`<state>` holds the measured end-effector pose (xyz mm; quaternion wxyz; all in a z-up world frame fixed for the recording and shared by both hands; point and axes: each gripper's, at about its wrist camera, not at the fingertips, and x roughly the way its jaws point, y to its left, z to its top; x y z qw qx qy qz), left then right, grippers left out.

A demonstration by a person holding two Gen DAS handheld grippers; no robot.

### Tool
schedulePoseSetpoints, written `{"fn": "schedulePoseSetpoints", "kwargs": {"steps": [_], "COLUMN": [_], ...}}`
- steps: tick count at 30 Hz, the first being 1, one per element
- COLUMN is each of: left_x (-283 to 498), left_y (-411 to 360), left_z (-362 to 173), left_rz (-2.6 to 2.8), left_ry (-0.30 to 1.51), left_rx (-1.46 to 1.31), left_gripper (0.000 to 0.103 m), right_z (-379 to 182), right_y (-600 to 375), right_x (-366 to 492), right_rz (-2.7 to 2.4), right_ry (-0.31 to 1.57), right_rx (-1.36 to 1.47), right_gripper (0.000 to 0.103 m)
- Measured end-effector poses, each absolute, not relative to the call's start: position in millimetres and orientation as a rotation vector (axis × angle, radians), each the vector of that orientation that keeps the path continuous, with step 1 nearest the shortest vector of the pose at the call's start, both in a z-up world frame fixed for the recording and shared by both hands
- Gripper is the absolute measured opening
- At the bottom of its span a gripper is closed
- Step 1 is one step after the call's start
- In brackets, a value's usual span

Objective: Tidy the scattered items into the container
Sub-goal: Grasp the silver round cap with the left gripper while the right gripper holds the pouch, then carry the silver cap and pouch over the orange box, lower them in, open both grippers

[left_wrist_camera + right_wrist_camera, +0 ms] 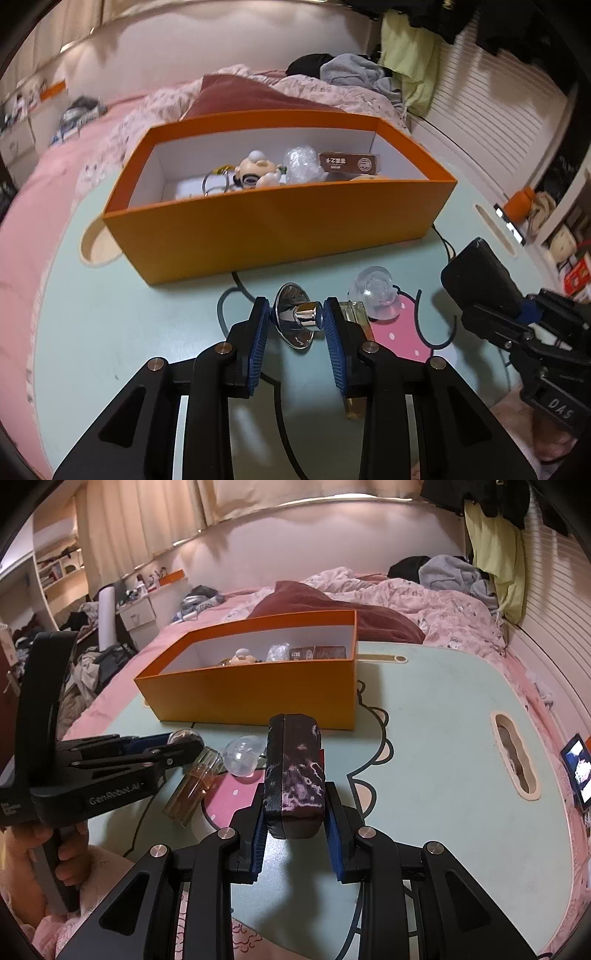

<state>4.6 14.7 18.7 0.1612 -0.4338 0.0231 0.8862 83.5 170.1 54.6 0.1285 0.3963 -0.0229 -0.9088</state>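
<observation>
My left gripper (297, 314) is shut on a shiny metal funnel-shaped piece (295, 321), just above the pale green table (129, 314). Right of it lie a clear plastic knob (375, 291) and an amber glass bottle (356, 314), the bottle partly hidden behind my right finger. The orange box (258, 229) stands behind them, holding a small figurine on a key ring (255, 171), a bubble-wrapped item (301, 164) and a brown packet (349, 162). My right gripper (293, 801) is shut on a dark patterned pouch (293, 771), held near the orange box (258, 698). The left gripper (184, 744) shows at the left of the right wrist view.
The table lies on a bed with pink bedding (424, 602) and piled clothes (450, 572). It has a handle slot (513, 760) at the right. A phone (578, 771) stands at the far right edge. A hand (70, 856) holds the left gripper's grip.
</observation>
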Motion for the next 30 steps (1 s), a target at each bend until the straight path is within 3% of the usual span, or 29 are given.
{"fn": "schedulePoseSetpoints", "kwargs": {"steps": [6,20,30], "left_x": [24.4,76.4,79.3], "left_y": [16.4,-16.1,-13.6], "left_z": [24.9,33.6,28.2], "left_rz": [2.626,2.805,2.803], "left_ry": [0.159,0.010,0.028], "left_rx": [-1.138,-1.045,-1.040], "left_gripper": [0.031,0.031,0.031], "right_z": [55.7,58.9,57.5], "right_y": [168.3,126.3,127.2], "right_x": [85.7,111.4,108.6], "right_rz": [-2.652,-2.589,-2.597], "right_ry": [-0.042,0.256,0.258], "right_rx": [1.141,1.013,1.022], "right_gripper": [0.027,0.027,0.027]}}
